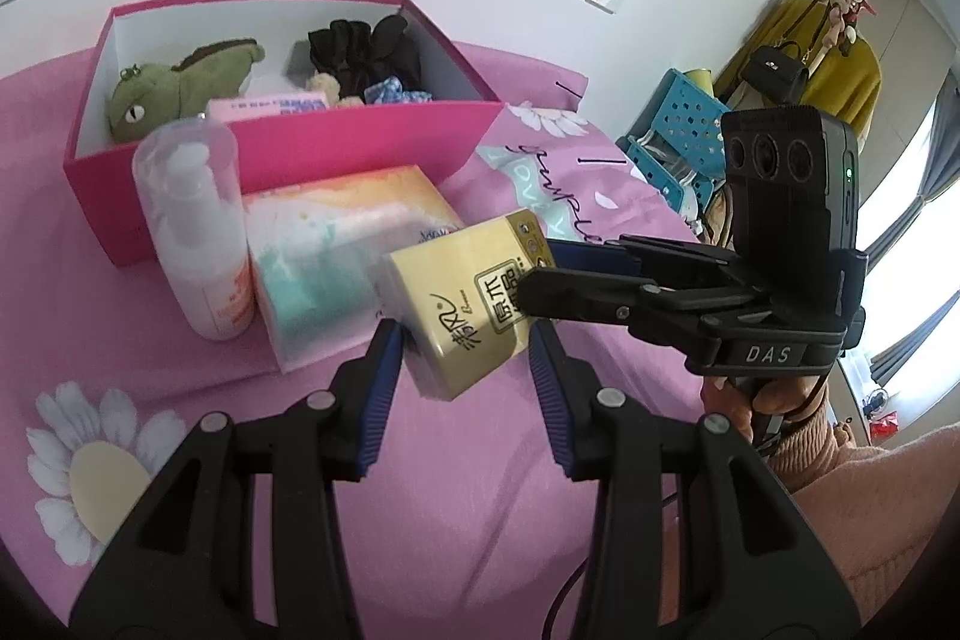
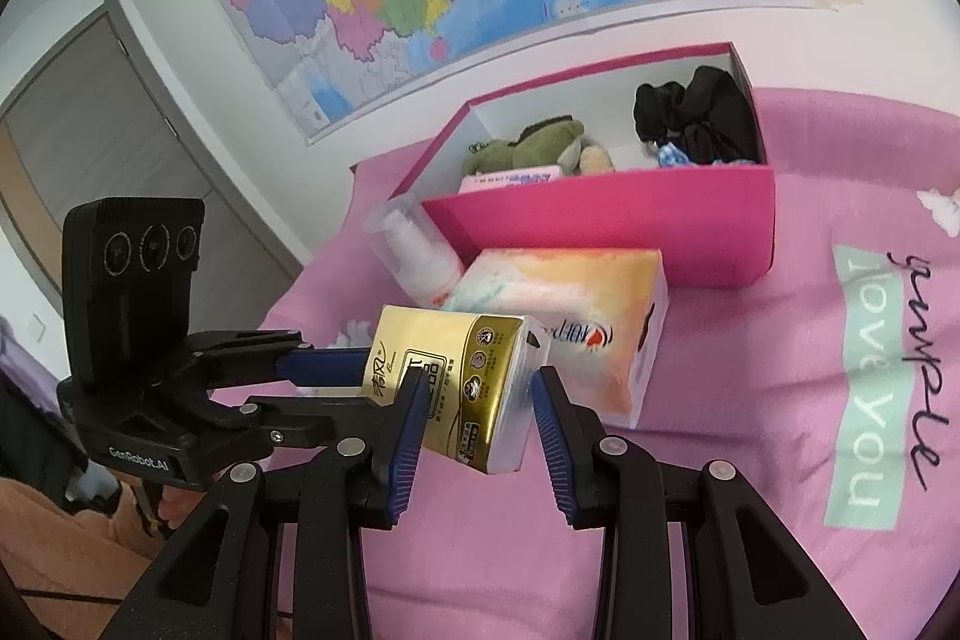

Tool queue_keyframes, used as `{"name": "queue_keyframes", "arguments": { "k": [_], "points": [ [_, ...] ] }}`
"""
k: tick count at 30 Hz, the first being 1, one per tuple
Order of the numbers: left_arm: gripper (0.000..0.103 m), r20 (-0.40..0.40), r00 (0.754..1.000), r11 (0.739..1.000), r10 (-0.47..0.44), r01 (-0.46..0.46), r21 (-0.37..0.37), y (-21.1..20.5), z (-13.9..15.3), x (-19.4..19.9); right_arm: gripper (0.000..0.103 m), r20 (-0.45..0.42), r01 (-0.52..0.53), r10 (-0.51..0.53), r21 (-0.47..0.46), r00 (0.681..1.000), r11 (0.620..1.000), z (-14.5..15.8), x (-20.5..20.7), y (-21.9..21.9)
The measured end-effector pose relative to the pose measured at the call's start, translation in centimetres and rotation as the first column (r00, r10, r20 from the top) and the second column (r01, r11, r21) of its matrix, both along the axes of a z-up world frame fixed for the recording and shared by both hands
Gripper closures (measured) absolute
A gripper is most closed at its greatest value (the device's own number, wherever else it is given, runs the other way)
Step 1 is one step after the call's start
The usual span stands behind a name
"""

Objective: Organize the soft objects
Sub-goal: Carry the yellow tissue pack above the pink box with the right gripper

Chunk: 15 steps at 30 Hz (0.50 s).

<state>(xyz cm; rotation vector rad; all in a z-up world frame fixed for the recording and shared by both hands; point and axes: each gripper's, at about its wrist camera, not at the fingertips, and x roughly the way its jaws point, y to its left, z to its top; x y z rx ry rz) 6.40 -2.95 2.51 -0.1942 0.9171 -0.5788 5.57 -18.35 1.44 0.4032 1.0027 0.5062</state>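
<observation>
A yellow-gold tissue pack (image 1: pixel 456 304) (image 2: pixel 468 358) hangs tilted above the pink bedsheet. My left gripper (image 1: pixel 462 340) (image 2: pixel 375 385) is shut on its near end. My right gripper (image 2: pixel 477 388) (image 1: pixel 534 274) is shut on it from the other side. Behind it stands an open pink box (image 1: pixel 360 142) (image 2: pixel 600 220). The box holds a green plush (image 1: pixel 174 91) (image 2: pixel 528 142), black fabric pieces (image 1: pixel 366 52) (image 2: pixel 702 112) and a flat pink pack (image 1: pixel 270 106) (image 2: pixel 510 181).
A pastel tissue box (image 1: pixel 336 244) (image 2: pixel 576 304) and a white spray bottle (image 1: pixel 192 220) (image 2: pixel 414 250) stand right in front of the pink box. A blue perforated basket (image 1: pixel 678 130) is beyond the bed's edge. A person's hand (image 1: pixel 738 400) grips the right tool.
</observation>
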Motion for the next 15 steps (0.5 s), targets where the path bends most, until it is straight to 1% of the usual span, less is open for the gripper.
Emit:
{"name": "queue_keyframes", "arguments": {
  "k": [15],
  "points": [
    [0.058, 0.041, 0.999, 1.0, 0.01, -0.01, 0.006, -0.1, 1.3, 0.9, 0.067, 0.046, 0.006, -0.006, -0.001, 0.999, 1.0, 1.6, 1.5, -0.3]
  ]
}}
